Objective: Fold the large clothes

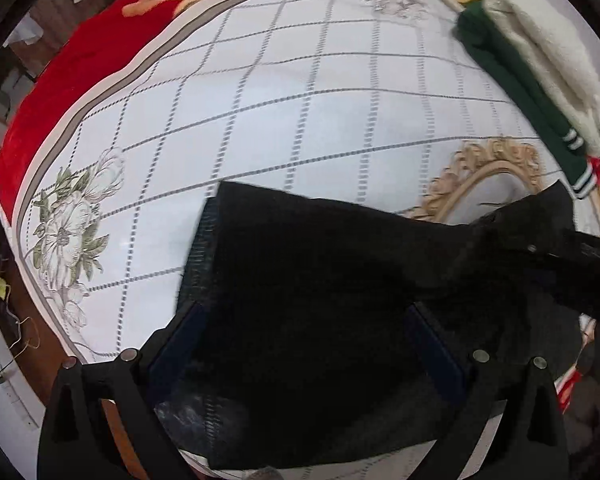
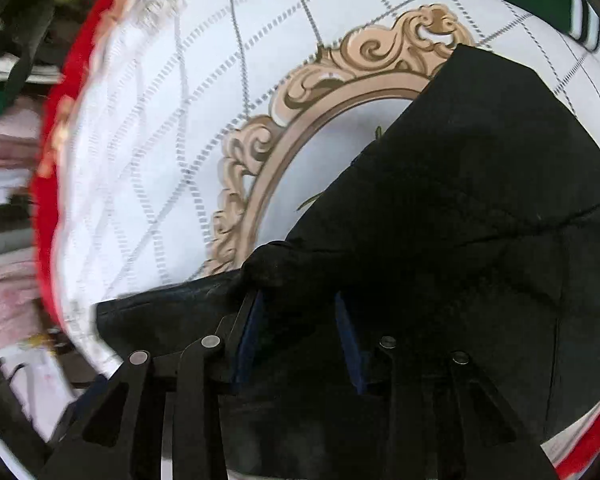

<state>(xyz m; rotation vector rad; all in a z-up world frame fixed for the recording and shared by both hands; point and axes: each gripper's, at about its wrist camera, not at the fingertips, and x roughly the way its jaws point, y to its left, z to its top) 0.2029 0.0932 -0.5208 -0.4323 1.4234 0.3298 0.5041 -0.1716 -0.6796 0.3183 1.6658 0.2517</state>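
A large black garment [image 1: 320,272] lies on a white checked bedspread [image 1: 260,100] and fills the lower half of the left wrist view. My left gripper [image 1: 304,320] has its jaws wide apart, with black cloth lying between and over them; I cannot tell if it grips. In the right wrist view the same garment [image 2: 480,200] covers the right side. My right gripper [image 2: 298,300] has its jaws close together around a bunched fold of the black cloth [image 2: 284,268].
A folded green and white garment [image 1: 532,64] lies at the far right of the bed. A red blanket [image 1: 60,80] borders the bedspread. A gold oval frame print [image 2: 300,120] marks the spread. Clutter sits beyond the bed's left edge [image 2: 8,160].
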